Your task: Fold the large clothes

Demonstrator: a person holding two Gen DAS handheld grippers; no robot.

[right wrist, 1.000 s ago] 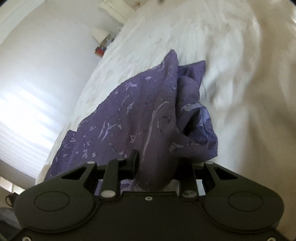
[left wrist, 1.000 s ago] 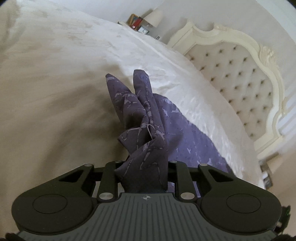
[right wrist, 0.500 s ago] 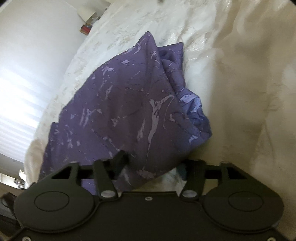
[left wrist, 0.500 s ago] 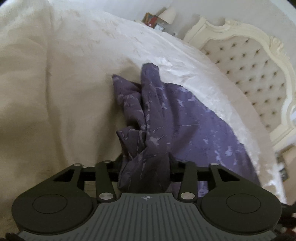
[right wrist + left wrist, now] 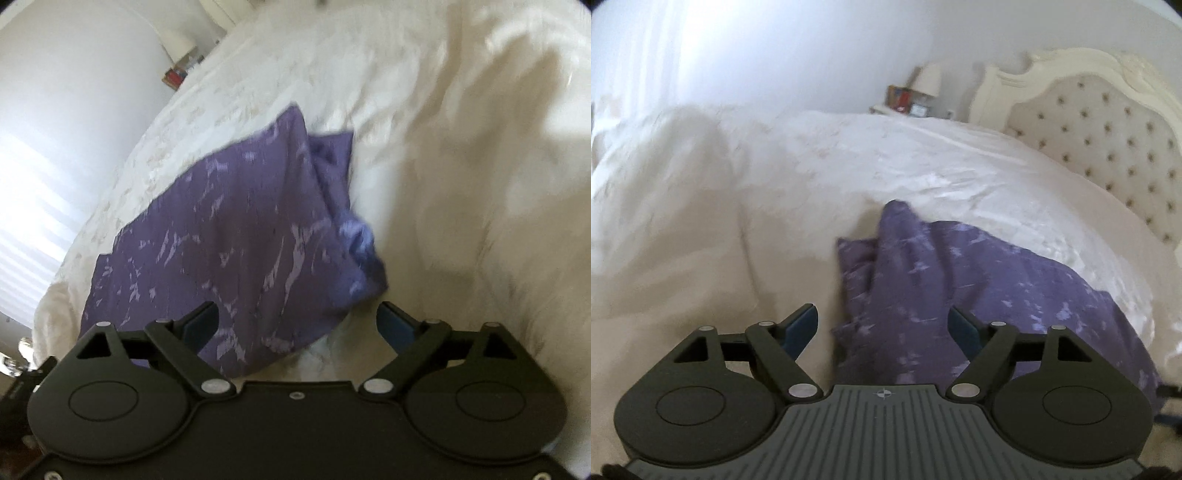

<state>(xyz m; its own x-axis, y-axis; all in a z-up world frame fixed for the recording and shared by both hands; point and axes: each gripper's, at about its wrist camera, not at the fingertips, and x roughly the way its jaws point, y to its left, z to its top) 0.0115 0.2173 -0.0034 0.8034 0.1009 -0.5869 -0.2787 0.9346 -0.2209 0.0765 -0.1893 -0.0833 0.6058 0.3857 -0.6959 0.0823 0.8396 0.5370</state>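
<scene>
The left gripper [image 5: 882, 325] stands wide, its jaws having just been opening, and the purple patterned garment [image 5: 945, 280] lies ahead of it and between its blue-padded fingers [image 5: 803, 325] without either pad pressing on the cloth. From this gripper the garment runs forward and off to the right across the cream bedspread [image 5: 738, 206], with a raised ridge of cloth pointing away just ahead of the fingers. Far ahead and to the right stands the tufted headboard [image 5: 1108, 140], and beyond the bed's far edge a bedside table with a lamp [image 5: 929, 79] and small items on it. The right gripper [image 5: 299, 321] is also spread wide, its jaws likewise having just been opening; the garment [image 5: 229, 236] lies ahead and to its left, reaching in between the fingers on the left side, while the right finger [image 5: 397, 325] sits clear of the cloth over the bedspread [image 5: 461, 184]. A bunched, lighter fold of the garment sits just ahead of that right finger. Both views are somewhat blurred.
</scene>
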